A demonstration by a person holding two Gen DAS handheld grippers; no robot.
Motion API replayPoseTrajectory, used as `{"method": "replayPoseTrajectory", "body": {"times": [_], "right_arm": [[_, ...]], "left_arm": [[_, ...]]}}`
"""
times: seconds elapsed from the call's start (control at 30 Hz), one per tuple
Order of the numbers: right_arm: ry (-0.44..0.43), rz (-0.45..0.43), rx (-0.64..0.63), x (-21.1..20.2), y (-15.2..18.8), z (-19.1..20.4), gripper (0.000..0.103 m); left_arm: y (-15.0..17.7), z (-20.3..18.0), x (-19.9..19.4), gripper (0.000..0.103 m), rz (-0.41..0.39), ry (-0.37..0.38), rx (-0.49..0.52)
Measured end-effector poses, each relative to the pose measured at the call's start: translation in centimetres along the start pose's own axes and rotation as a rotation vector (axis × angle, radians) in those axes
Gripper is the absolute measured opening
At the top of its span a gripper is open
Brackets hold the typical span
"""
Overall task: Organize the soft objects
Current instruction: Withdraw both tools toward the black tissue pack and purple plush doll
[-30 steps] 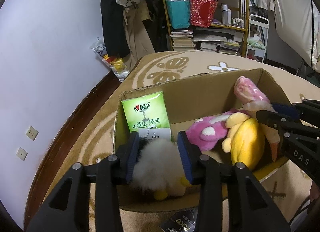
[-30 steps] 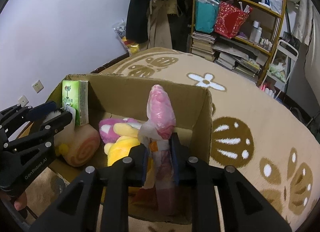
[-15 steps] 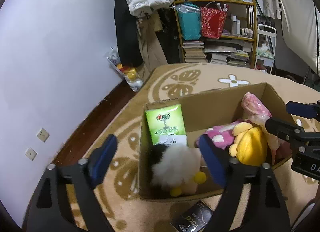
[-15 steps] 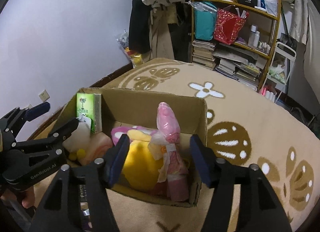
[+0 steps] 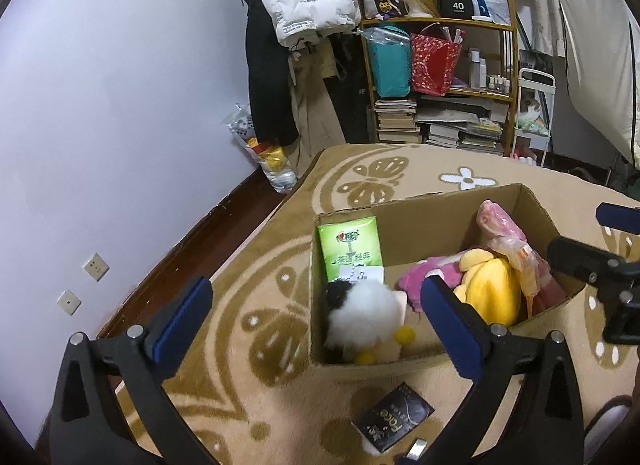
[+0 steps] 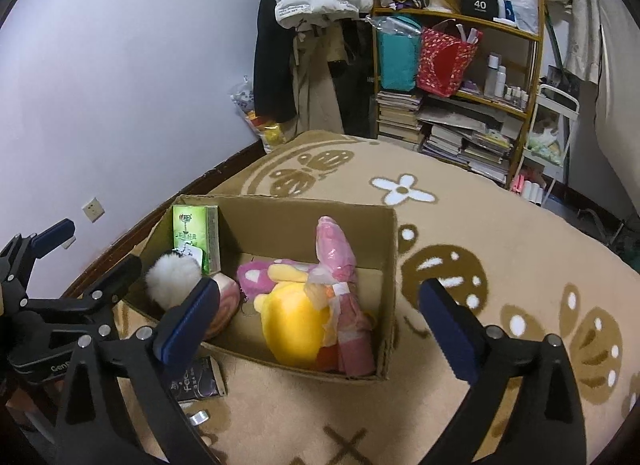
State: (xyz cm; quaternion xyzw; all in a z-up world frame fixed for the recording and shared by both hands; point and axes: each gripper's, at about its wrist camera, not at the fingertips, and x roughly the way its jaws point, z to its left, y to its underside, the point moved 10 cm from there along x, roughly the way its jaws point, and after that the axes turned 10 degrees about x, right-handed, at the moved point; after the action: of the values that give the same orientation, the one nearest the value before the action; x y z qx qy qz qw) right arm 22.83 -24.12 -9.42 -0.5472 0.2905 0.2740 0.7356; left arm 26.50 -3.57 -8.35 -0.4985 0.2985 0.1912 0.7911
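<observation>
Both grippers are standing wide with nothing between the pads: your left gripper [image 5: 316,321] and right gripper [image 6: 316,323] have just been opening. You are hovering above the cardboard box [image 6: 304,221], which is lying below and ahead of your jaws. Inside it are resting the fluffy white plush [image 5: 364,313], the smooth yellow plush [image 6: 292,325], a pink plush [image 5: 420,277], a crinkly pink wrapped bundle [image 6: 336,249] and a glossy green tissue pack [image 5: 350,247]. Packing seems largely done; a flat dark packet [image 5: 394,419] is lying on the fuzzy rug [image 6: 480,233] beneath you.

A beige patterned rug [image 6: 500,233] fills the lower frame. On it sits an open cardboard box [image 6: 304,221] at centre. A dark packet [image 5: 394,417] lies just below the box.
</observation>
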Motion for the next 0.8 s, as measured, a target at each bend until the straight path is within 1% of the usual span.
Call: {"method": "replayPoseTrajectory", "body": {"times": [0.23, 0.43, 0.67, 0.8], "right_arm": [[-0.013, -0.043, 0.022, -3.5, -0.9, 0.0, 0.103], [-0.038, -0.062, 0.018, -6.3, -0.6, 0.8, 0.103], [-0.054, -0.059, 0.012, -8.4, 1.5, 1.9, 0.103], [-0.060, -0.045, 0.010, -9.0, 3.5, 2.6, 0.103]], "left_arm": [[-0.5, 1.0, -2.8, 0.103, -0.023, -0.016, 0.006], [-0.1, 1.5, -5.7, 0.103, -0.036, -0.010, 0.000], [1.9, 2.0, -7.6, 0.103, 0.005, 0.015, -0.002], [3.0, 1.8, -8.4, 0.103, 0.021, 0.019, 0.011]]}}
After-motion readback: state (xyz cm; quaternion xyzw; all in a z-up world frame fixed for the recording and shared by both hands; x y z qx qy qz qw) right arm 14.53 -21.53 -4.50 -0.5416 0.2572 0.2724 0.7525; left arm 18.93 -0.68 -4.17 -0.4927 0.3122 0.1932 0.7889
